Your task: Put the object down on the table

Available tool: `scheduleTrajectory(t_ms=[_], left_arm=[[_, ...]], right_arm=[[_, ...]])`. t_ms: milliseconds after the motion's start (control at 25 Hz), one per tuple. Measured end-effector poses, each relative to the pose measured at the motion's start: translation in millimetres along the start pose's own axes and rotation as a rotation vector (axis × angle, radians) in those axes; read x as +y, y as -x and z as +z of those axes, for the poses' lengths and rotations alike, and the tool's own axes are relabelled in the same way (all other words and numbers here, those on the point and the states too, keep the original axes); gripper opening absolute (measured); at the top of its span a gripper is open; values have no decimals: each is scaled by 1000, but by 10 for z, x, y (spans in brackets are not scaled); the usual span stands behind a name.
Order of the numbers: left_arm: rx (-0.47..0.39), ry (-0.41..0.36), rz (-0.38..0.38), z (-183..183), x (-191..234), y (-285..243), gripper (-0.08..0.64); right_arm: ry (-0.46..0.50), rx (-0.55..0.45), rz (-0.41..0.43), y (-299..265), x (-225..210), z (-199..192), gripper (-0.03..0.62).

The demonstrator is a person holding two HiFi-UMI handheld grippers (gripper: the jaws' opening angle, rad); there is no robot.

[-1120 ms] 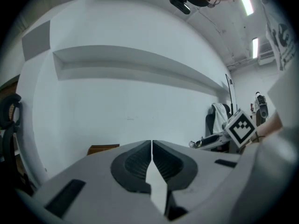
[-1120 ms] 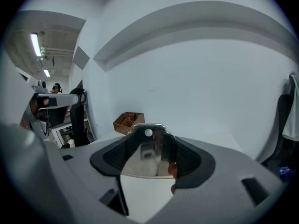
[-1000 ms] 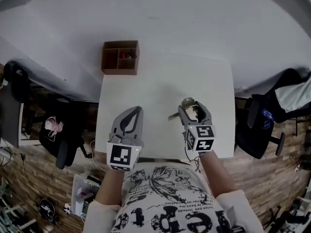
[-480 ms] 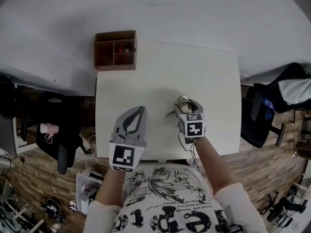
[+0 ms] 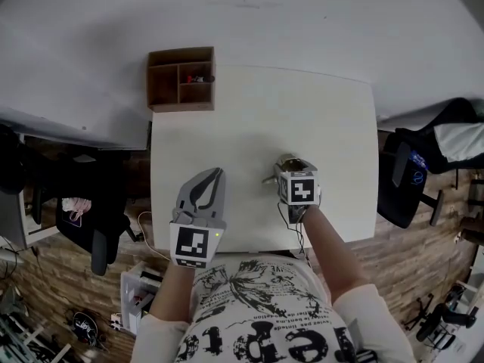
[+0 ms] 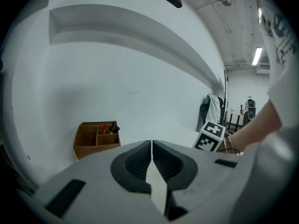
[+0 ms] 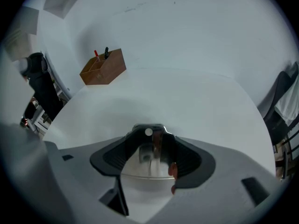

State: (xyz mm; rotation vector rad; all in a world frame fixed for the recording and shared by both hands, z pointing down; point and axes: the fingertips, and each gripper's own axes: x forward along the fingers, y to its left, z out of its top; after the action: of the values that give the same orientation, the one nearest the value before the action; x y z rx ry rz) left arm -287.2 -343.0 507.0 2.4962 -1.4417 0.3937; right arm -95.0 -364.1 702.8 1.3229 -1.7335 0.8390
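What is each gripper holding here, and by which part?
Right tongs clamp a shiny round metal vessel across its body; left tongs shut, empty.

A wooden box (image 5: pixel 163 82) with several compartments stands against the white wall (image 5: pixel 302 21). One compartment holds what look like red and dark pens (image 5: pixel 198 77). Dark chairs (image 5: pixel 94 229) stand on the wood floor (image 5: pixel 423 278).

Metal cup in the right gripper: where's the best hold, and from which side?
Across the cup, from above, as the right gripper holds it: its round walls fill the wide jaws, and the thin handle sticks out sideways, clear.
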Motion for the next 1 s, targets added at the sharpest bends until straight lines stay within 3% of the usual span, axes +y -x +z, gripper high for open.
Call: scheduleTrajectory(t_ms=[200, 400, 560, 720, 1000], left_arm=[[-4, -15, -1, -35, 38, 15, 12], [-13, -37, -11, -20, 9, 39, 12], [-33, -56, -3, 97, -6, 52, 12], [-69, -66, 10, 274, -68, 76, 12], [-146, -107, 43, 640, -233, 152, 12]], right_arm=[[-12, 64, -19, -20, -21, -14, 285], [-28, 59, -40, -12, -39, -17, 302], [21, -63, -49, 286, 9, 172, 316], [32, -201, 1, 694, 99, 429, 319], [90, -508, 11, 1526, 83, 951, 163]])
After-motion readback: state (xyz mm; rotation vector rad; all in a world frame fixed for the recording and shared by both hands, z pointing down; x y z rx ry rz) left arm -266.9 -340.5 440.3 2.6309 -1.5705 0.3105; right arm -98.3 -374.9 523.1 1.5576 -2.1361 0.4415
